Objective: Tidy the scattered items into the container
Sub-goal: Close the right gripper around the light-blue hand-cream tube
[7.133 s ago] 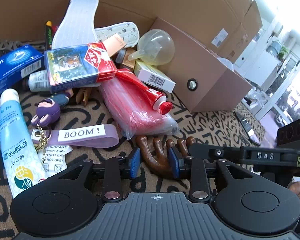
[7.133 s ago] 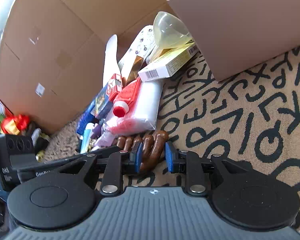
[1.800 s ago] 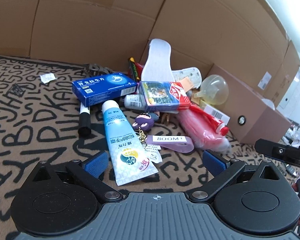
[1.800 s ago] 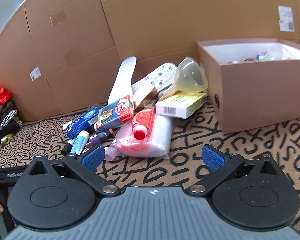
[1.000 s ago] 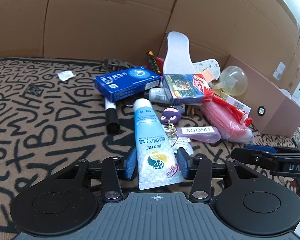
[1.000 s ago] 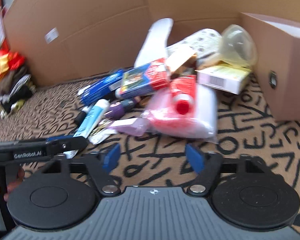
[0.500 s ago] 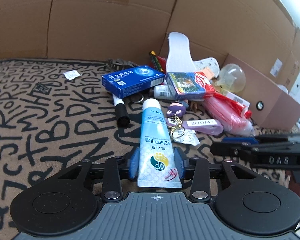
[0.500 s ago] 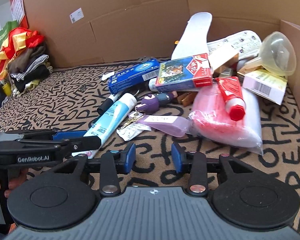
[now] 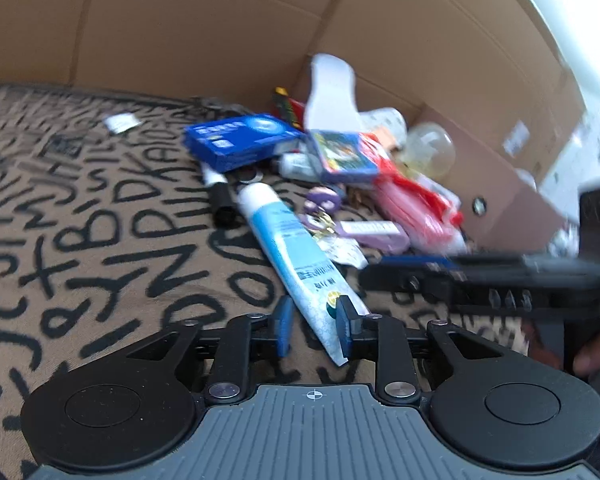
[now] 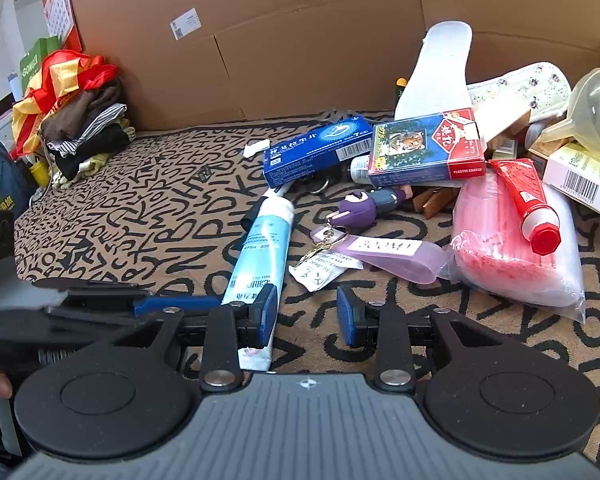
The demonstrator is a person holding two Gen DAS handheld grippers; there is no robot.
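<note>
A blue and white tube (image 9: 288,248) lies on the patterned rug, its flat end between the pads of my left gripper (image 9: 312,325), whose jaws stand narrow around it. The left view is blurred. In the right wrist view the tube (image 10: 262,250) runs toward my right gripper (image 10: 306,314), which is partly open and empty over the rug beside the tube's end. The left gripper's fingers (image 10: 172,304) reach in from the left at the tube. The brown cardboard box (image 9: 500,196) stands at the right.
A pile lies behind: blue box (image 10: 318,150), card pack (image 10: 424,146), purple keychain figure (image 10: 360,208), lilac BOOM strap (image 10: 392,254), pink bag with red tube (image 10: 516,240), funnel (image 10: 592,108), insoles (image 10: 436,68). Cardboard walls stand behind. Folded clothes (image 10: 84,136) lie at the left.
My left gripper has swung so the tube now slants up-left between its pads. My right gripper has opened a little and come closer to the tube's end.
</note>
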